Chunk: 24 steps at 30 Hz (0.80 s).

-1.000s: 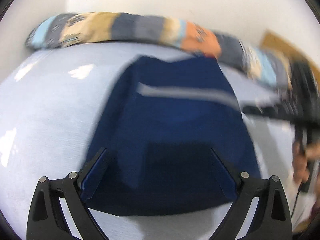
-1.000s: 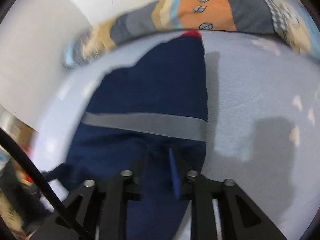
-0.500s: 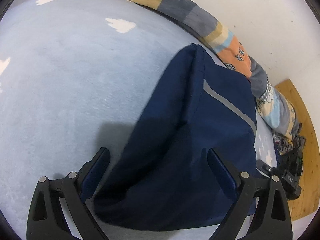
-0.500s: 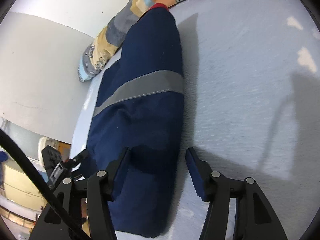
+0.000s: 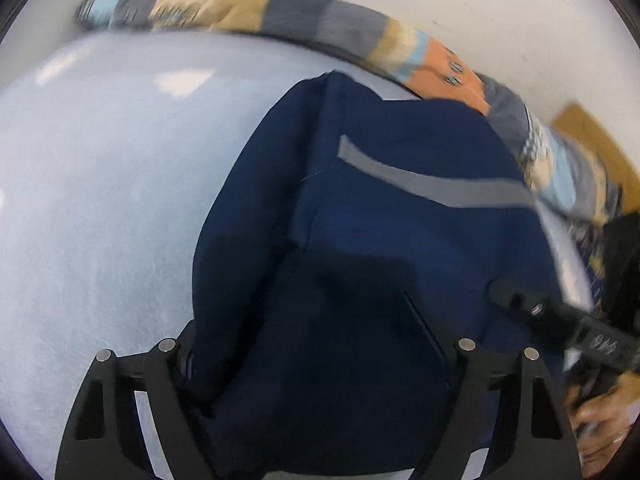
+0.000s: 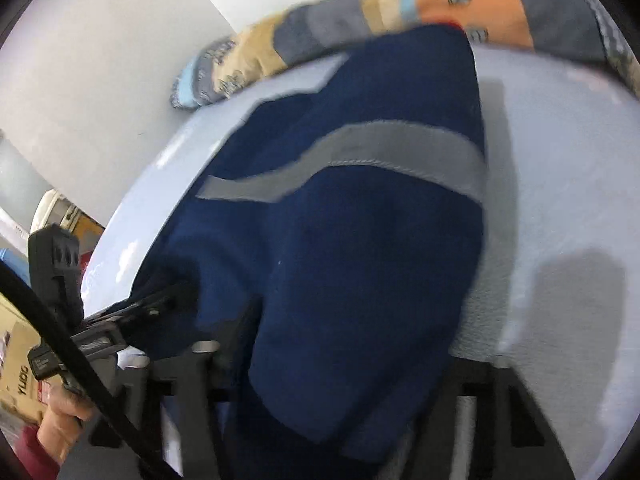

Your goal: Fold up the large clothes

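Observation:
A folded navy garment [image 5: 360, 240] with a grey reflective stripe [image 5: 432, 184] lies on the pale blue bed. It also fills the right wrist view [image 6: 360, 220]. My left gripper [image 5: 320, 344] is open, its fingers straddling the garment's near edge, with cloth lying between them. My right gripper [image 6: 332, 352] is open around the garment's near end; cloth bulges over and hides its fingertips. The right gripper shows at the right of the left wrist view [image 5: 560, 320], and the left gripper at the left of the right wrist view [image 6: 100, 320].
A patchwork bolster [image 5: 320, 24] lies along the white wall at the bed's far edge, also in the right wrist view [image 6: 440, 4]. A wooden floor [image 5: 592, 136] shows on the right. Cardboard boxes [image 6: 16, 352] stand beside the bed. The bedsheet [image 5: 100, 200] spreads left.
Both grippers have swung back in over the garment's near edge, and cloth now lies between their open fingers. One second ago the right gripper was shut on the cloth.

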Tool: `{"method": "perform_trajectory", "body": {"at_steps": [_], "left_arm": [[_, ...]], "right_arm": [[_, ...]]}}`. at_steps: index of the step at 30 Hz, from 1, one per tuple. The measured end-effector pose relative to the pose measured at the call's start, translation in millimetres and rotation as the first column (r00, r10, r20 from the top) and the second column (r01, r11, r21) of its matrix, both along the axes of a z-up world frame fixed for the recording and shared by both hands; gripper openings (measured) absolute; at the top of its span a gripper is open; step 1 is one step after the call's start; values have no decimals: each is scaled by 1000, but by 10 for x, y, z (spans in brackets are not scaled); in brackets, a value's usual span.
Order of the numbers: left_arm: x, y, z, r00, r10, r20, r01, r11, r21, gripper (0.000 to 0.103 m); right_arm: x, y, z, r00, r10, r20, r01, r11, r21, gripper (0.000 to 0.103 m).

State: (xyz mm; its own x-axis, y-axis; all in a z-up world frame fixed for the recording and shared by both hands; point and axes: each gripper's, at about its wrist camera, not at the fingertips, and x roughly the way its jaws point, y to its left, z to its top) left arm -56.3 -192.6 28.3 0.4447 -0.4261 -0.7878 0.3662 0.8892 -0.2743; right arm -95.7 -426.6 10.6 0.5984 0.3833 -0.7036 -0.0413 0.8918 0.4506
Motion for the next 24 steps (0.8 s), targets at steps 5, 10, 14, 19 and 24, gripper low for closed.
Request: {"method": "perform_trajectory", "body": {"at_steps": [5, 10, 14, 19, 24], "left_arm": [[-275, -131, 181, 998, -65, 13, 65, 998, 19, 79], [-843, -292, 283, 979, -202, -27, 203, 979, 22, 76], [-1518, -525, 349, 947, -319, -42, 320, 947, 26, 76], [-2011, -638, 393, 945, -325, 26, 321, 942, 102, 76], [-2382, -515, 694, 903, -334, 271, 269, 930, 249, 76]], "right_arm": [[-289, 144, 291, 999, -3, 32, 6, 994, -108, 38], [-770, 8, 547, 1000, 2, 6, -1, 990, -143, 37], [-1409, -302, 653, 999, -12, -47, 5, 989, -150, 37], [-2073, -771, 342, 973, -139, -182, 113, 983, -144, 53], [-2591, -1015, 384, 924, -296, -242, 275, 954, -116, 59]]}}
